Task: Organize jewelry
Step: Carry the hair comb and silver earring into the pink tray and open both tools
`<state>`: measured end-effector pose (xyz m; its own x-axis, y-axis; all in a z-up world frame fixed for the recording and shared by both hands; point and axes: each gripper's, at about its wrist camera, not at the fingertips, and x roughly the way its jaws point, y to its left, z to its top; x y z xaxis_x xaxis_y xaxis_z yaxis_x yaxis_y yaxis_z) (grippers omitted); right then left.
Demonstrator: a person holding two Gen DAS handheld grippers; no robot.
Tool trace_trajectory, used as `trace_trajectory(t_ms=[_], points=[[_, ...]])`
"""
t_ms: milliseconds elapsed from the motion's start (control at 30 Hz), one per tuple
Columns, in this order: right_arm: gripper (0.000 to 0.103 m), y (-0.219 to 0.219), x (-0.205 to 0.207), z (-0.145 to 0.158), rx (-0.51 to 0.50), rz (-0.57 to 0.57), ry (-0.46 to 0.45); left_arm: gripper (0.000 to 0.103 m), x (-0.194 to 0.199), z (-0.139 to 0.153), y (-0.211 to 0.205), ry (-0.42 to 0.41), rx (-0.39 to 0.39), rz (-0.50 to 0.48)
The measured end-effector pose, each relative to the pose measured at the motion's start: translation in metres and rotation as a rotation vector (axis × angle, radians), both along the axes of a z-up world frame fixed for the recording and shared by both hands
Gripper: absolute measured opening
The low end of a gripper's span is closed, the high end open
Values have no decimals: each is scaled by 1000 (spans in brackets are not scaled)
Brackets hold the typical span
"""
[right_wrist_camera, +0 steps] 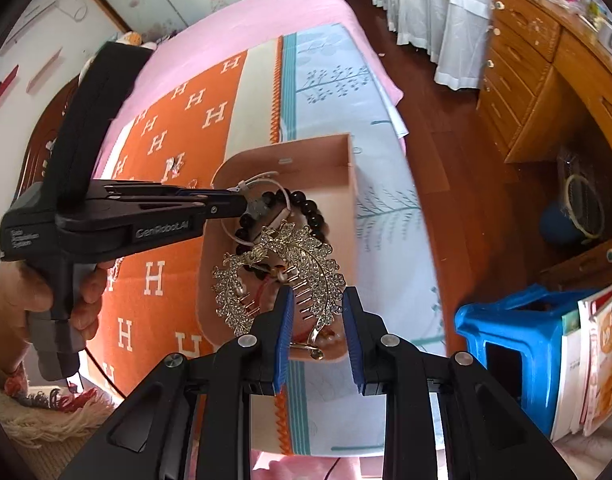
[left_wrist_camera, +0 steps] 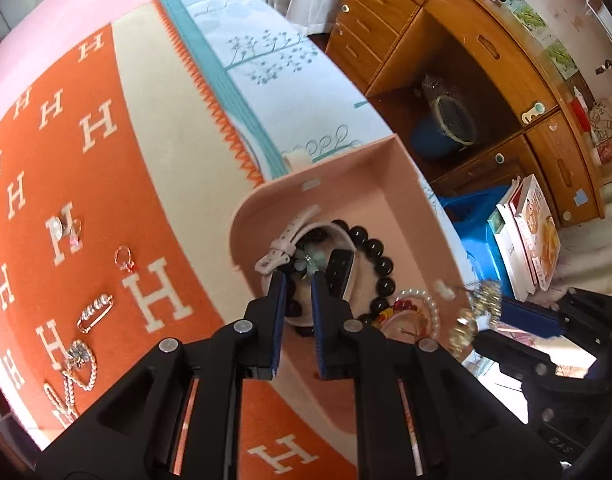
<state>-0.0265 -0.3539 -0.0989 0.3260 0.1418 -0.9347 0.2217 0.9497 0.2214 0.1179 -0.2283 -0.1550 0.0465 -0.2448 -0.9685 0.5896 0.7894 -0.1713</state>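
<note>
Sorting is mid-drop: your right claw (right_wrist_camera: pixel 317 320) is clamped on the gold rhinestone leaf-shaped hair comb (right_wrist_camera: pixel 281 276) above the pink open box (right_wrist_camera: pixel 348 168) on the bed, your left claw (left_wrist_camera: pixel 298 280) nearly together and seemingly empty, so lower, then release.

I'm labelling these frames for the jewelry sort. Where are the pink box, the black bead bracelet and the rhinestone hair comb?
pink box (left_wrist_camera: pixel 406 184), left wrist view, bare inner wall.
black bead bracelet (left_wrist_camera: pixel 376 250), left wrist view, one bead on its right side.
rhinestone hair comb (right_wrist_camera: pixel 326 276), right wrist view, right leaf spray.
</note>
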Motion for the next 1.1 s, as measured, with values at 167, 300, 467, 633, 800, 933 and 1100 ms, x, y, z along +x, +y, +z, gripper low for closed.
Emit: trace_trajectory(t_ms=[167,300,467,633,800,933,1100], points=[[25,16,24,-21,4,58,73,13,1,0,10,33,-29,5],[26,29,34,-34,-9,94,106,30,-6,9,10,44,-62,-12],[32,31,35,-38,-3,89,111,56,-19,28,10,-2,-56,-17],[32,32,39,-34,-12,98,101,56,-25,40,19,13,-82,8],[32,40,41,-28,-24,118,90,56,-34,52,32,1,-97,26],[32,49,40,-25,-34,147,84,56,-40,56,45,-3,-91,53],[32,62,39,-20,-40,197,73,56,-50,66,71,-24,-89,107]])
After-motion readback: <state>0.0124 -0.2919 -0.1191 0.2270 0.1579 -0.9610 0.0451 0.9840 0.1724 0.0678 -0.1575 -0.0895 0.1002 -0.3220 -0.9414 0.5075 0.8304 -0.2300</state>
